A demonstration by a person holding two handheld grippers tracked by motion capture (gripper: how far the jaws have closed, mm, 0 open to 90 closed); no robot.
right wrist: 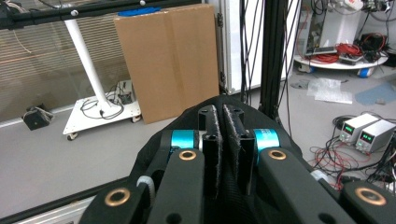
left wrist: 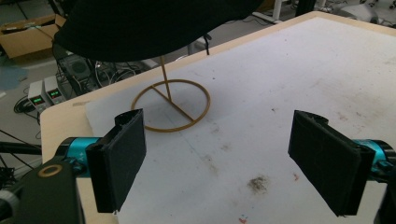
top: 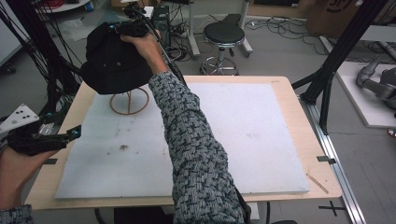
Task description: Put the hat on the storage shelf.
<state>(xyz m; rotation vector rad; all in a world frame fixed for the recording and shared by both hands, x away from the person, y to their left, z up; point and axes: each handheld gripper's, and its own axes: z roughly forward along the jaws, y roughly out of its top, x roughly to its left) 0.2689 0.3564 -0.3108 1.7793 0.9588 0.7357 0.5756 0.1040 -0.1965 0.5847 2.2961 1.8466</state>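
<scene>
In the high view, the person's right arm in a grey-and-black knitted sleeve (top: 196, 144) reaches across the white foam-covered wooden table (top: 261, 140) to its far left corner, where the right gripper (top: 133, 29) holds a black fabric bucket hat (top: 109, 60) above a thin tan wire stand with a ring base (top: 129, 101); whether the hat already rests on the stand's post cannot be told. The left gripper (top: 44, 135) hangs at the table's near left edge, well apart from the hat. In the left gripper view, its two black padded jaws stand wide apart with nothing between them, facing the ring base (left wrist: 170, 105) and upright post, with the hat's brim (left wrist: 140, 28) overhead. In the right gripper view, the right gripper (right wrist: 222, 140) has its jaws pressed together on a fold of the hat's black cloth (right wrist: 154, 154). The step in hand looks like seating the hat on, or lifting it off, the stand. Seating would call for centring the crown over the post before letting go.
</scene>
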